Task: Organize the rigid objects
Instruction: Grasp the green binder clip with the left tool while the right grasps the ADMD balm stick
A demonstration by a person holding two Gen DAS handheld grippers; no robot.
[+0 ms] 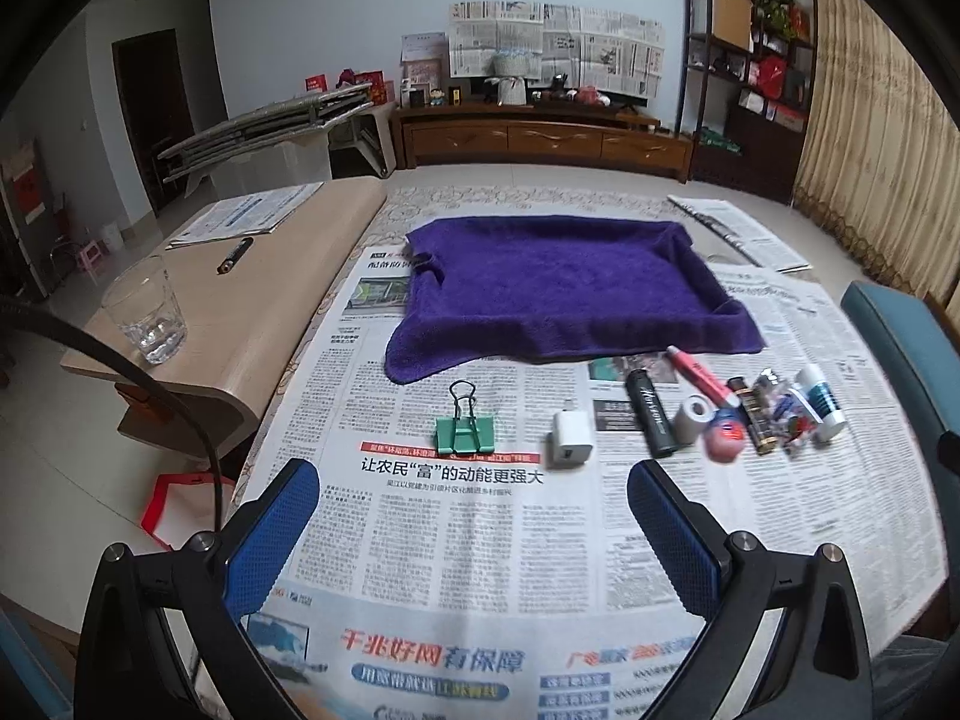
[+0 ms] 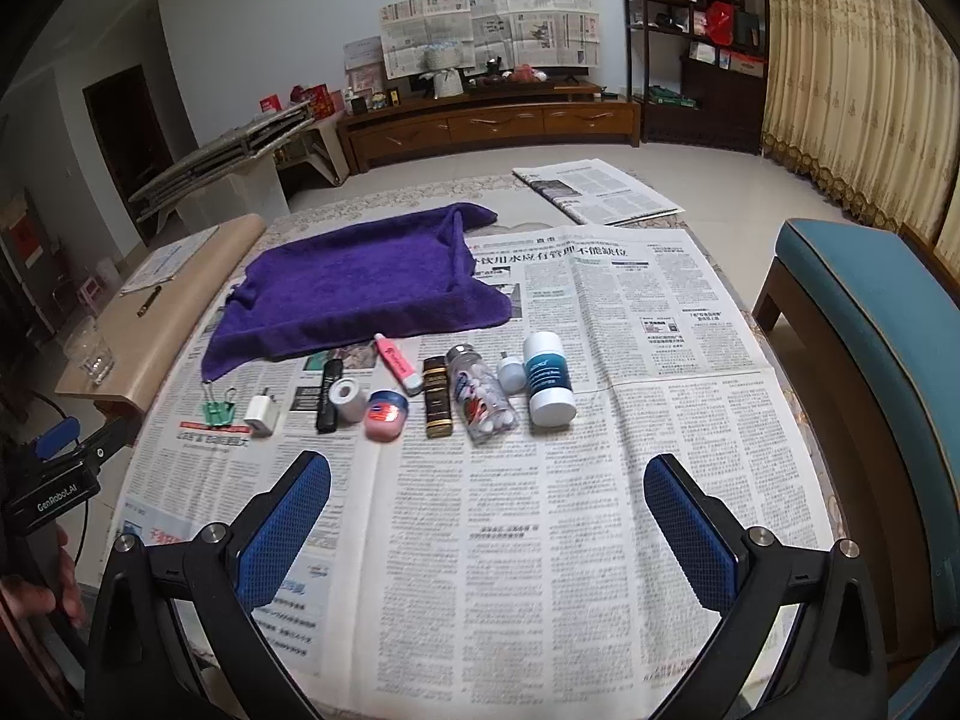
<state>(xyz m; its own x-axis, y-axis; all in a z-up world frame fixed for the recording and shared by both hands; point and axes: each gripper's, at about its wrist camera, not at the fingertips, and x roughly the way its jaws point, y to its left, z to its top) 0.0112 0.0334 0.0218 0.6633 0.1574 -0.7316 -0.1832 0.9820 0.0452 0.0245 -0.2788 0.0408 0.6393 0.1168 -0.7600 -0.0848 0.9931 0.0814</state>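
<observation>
Nearest, both claws hang spread wide over the newspaper [image 2: 600, 480] with nothing between their blue pads: the left gripper [image 1: 474, 516] faces the left end of the row, the right gripper [image 2: 486, 510] faces its middle.

Just beyond lies a loose row of small hard things. The green binder clip [image 1: 463, 433] sits apart at the left, its wire handles standing up; it looks light and stiff, best pinched across the flat body, not the springy wires. Beside it the white charger plug [image 1: 569, 447] is a blocky cube with flat sides that should grip easily. The black tube [image 2: 329, 396], the small white roll [image 2: 347, 399] and the pink jar [image 2: 386, 414] touch or nearly touch, so a finger going in there may nudge a neighbour. The pink tube [image 2: 397, 363] lies slanted behind them. The dark gold-trimmed case [image 2: 437, 399] and the clear pill bottle [image 2: 483, 399] lie on their sides; the bottle is round, probably slippery and likely to roll, so a hold across its middle seems safest. The white-and-blue bottle [image 2: 549, 381] also seems to lie down, base toward the camera, with a small white bulb-like piece [image 2: 510, 372] close by.

Behind the row the purple towel [image 2: 360, 288] drapes over what looks like a shallow tray, a likely place for the things. Farther left stand a drinking glass [image 1: 147, 315] and a pen [image 1: 235, 254] on a side bench, well apart.
</observation>
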